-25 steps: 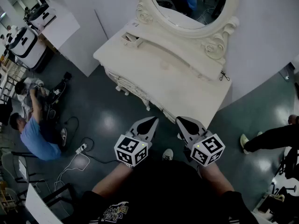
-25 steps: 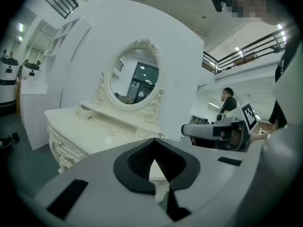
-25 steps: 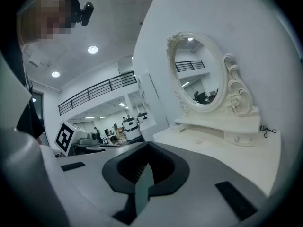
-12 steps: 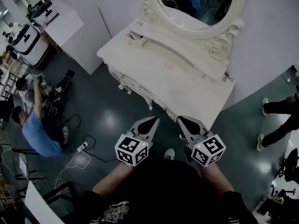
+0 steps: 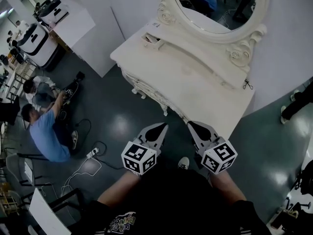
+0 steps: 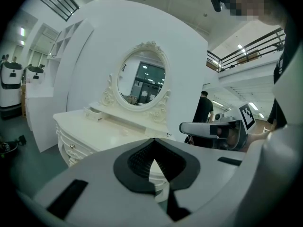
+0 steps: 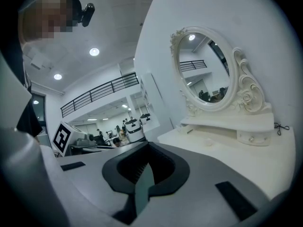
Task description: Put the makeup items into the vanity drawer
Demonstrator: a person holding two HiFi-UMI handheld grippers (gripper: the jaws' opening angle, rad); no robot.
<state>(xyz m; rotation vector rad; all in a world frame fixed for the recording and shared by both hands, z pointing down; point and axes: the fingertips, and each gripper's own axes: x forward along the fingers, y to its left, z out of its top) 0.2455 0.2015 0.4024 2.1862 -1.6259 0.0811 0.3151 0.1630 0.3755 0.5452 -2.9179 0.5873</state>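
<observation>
The white vanity (image 5: pixel 195 89) with its oval mirror (image 5: pixel 215 6) stands ahead of me, and I see no makeup items on it. On its raised shelf, a small drawer (image 5: pixel 153 41) at the left end stands slightly pulled out. A small black object (image 5: pixel 248 85) lies at the shelf's right end. My left gripper (image 5: pixel 159 127) and right gripper (image 5: pixel 191 125) hover side by side over the floor, just short of the vanity's front edge. Both are shut and empty. In the left gripper view the jaws (image 6: pixel 154 140) meet in front of the vanity (image 6: pixel 90 134). The right gripper view shows shut jaws (image 7: pixel 146 144) beside the tabletop (image 7: pixel 236 157).
A person in blue (image 5: pixel 46 136) sits on the dark floor at the left, near a power strip with cable (image 5: pixel 91 154). White machines (image 5: pixel 36 35) stand at the far left by a white partition (image 5: pixel 98 38). Someone's leg (image 5: pixel 298 102) shows at the right edge.
The vanity has slid rightwards and slightly down in the head view. The two grippers keep their place side by side and stay shut. The person standing at the right has stepped further away.
</observation>
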